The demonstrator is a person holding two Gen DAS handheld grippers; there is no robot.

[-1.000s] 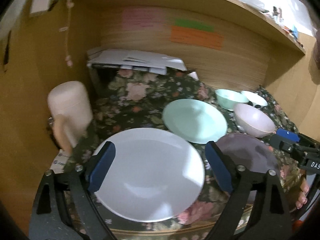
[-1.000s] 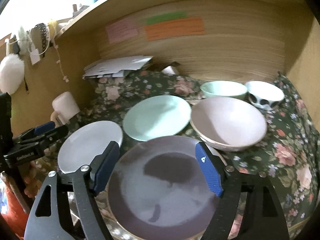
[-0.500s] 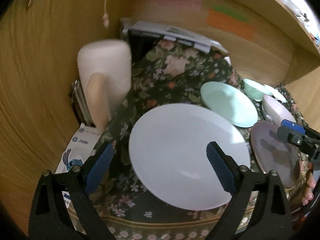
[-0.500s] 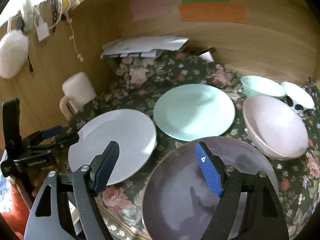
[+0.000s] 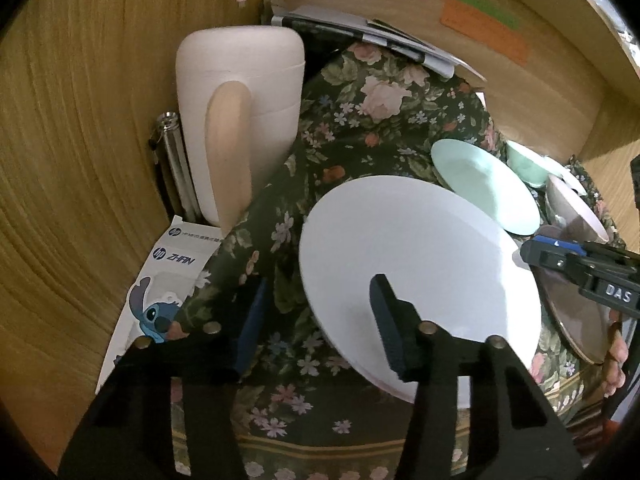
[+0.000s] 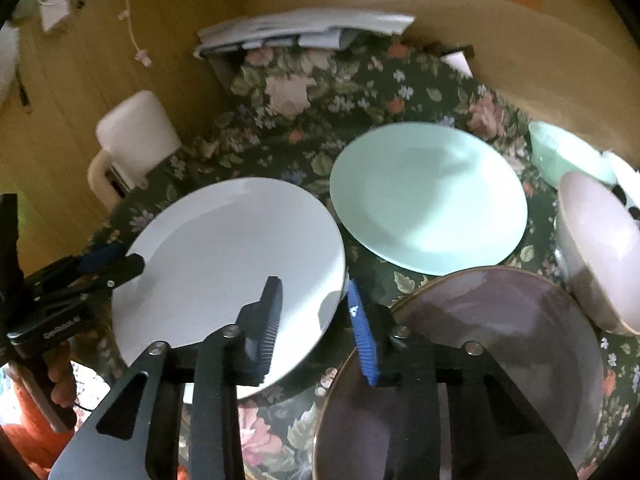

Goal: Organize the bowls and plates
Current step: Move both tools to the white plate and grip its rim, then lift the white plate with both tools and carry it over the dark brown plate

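Observation:
A white plate [image 5: 420, 272] [image 6: 224, 264] lies on the floral cloth [image 5: 360, 112]. My left gripper [image 5: 318, 320] straddles its left rim, one finger over the plate and the other over the cloth. Its jaws are closing, with no pad seen pressing. My right gripper [image 6: 316, 320] straddles the plate's right rim, its jaws also closing with a gap still showing. A mint plate [image 6: 428, 196] lies behind. At the front right sits a purple plate [image 6: 500, 340]. Farther right stand a pink bowl [image 6: 600, 248], a mint bowl [image 6: 568, 152] and a spotted white bowl [image 6: 628, 184].
A white jug [image 5: 240, 120] with a tan handle stands at the left wall, a metal bottle [image 5: 172, 152] and a printed box [image 5: 160, 280] beside it. Stacked papers [image 6: 304, 28] lie at the back. Wooden walls close in the left, back and right sides.
Both grippers came in on the white plate, the right one shifting left off the purple plate. Both sets of jaws have narrowed a lot. The jug looms larger in the left view.

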